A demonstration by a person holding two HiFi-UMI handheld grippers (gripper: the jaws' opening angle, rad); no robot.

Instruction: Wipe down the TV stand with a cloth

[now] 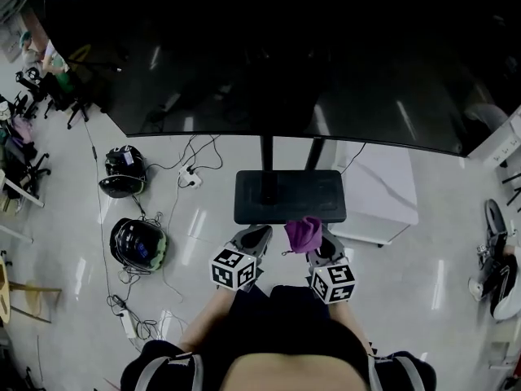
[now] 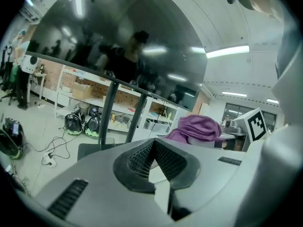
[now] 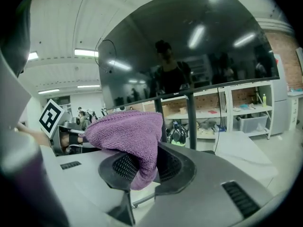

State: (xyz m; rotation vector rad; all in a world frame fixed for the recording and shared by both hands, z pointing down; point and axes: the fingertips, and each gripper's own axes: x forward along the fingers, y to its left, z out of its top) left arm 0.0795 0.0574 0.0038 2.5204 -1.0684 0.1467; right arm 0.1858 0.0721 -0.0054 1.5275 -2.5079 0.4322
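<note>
At near edge of TV stand point(image 1: 289, 195) | right gripper point(image 3: 144, 168) clamped on purple cloth point(image 3: 125, 131), held off the base | left gripper point(image 2: 154, 144) closed, empty, alongside | step: approach, wiping likely not begun | next: lower cloth flat onto base, sweep across

The cloth point(image 3: 128, 136) in my right gripper point(image 3: 142, 167) is showing up purple, kinda fuzzy weave. Both grippers are looking plain grey, left gripper point(image 2: 154, 162) included, and the pads point(image 2: 173, 162) are showing a black mesh pattern. The cubes point(image 1: 234, 268) are wearing black-and-white square markers. The TV point(image 1: 285, 55) is reading glossy black, and the stand base point(image 1: 289, 195) is looking black too. The floor point(image 1: 65, 210) is coming across shiny pale grey. The dome point(image 1: 138, 244) down there is looking black with green trim, and the box point(image 1: 383, 194) is looking white.
</note>
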